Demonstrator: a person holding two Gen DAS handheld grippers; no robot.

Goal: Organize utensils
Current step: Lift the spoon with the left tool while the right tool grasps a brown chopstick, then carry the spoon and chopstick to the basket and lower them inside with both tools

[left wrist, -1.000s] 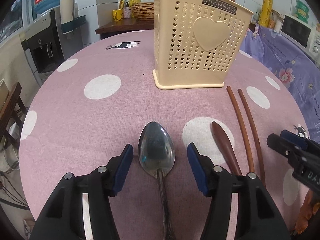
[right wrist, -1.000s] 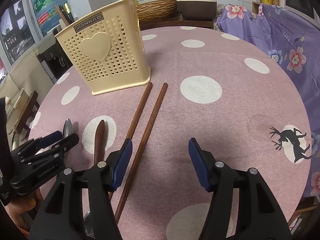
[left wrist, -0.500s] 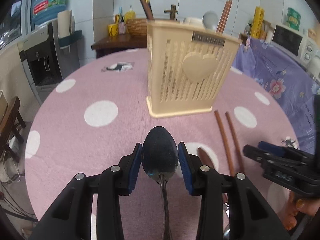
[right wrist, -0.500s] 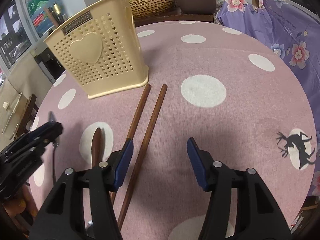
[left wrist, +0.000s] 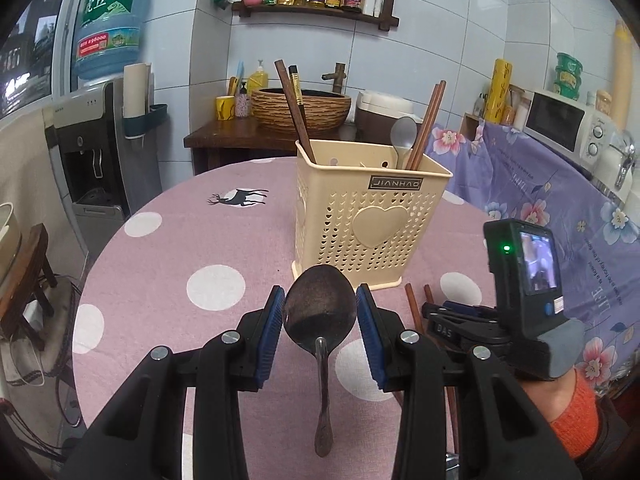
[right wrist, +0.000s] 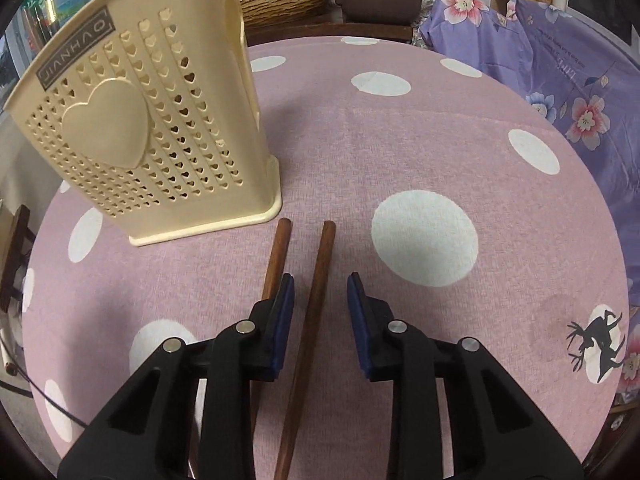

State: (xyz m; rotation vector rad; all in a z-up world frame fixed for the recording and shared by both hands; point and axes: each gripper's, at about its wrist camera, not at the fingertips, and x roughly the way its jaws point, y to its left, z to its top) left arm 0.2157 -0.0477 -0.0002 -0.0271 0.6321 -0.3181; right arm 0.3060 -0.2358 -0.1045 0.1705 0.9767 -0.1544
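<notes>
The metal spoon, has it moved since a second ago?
Yes. The metal spoon, clamped in the left hand-held gripper, has come up off the pink tablecloth; its bowl now overlaps the base of the cream utensil basket.

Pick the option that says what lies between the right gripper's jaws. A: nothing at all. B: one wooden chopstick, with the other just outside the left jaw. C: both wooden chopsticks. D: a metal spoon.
B: in the right wrist view one chopstick runs up between the right gripper's jaws, untouched by either, while the other chopstick lies outside the left jaw.
</notes>
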